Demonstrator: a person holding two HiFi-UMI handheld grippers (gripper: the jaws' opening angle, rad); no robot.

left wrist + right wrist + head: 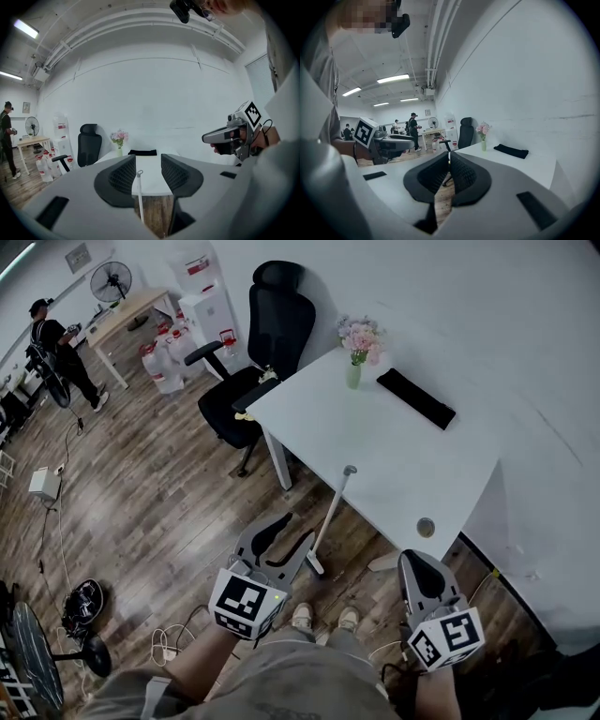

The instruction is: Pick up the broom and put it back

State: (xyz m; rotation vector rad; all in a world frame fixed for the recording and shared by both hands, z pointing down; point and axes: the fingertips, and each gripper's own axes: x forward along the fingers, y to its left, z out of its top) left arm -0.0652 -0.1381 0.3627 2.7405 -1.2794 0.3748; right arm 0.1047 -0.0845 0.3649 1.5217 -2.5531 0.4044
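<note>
The broom (333,512) has a pale handle and leans against the front edge of the white table (375,456), its foot on the wooden floor. My left gripper (295,529) is open just to the left of the lower handle and does not touch it. In the left gripper view the broom handle (139,192) rises in the gap between the spread jaws of the left gripper (148,159), farther off. My right gripper (415,559) hangs to the right of the broom, near the table's corner. Its jaws look shut and empty in the right gripper view (449,157).
A black office chair (258,352) stands behind the table's left end. A vase of pink flowers (356,348) and a flat black object (415,397) sit on the table. Water jugs (164,362), a person (56,352), a fan base and floor cables (169,643) lie left.
</note>
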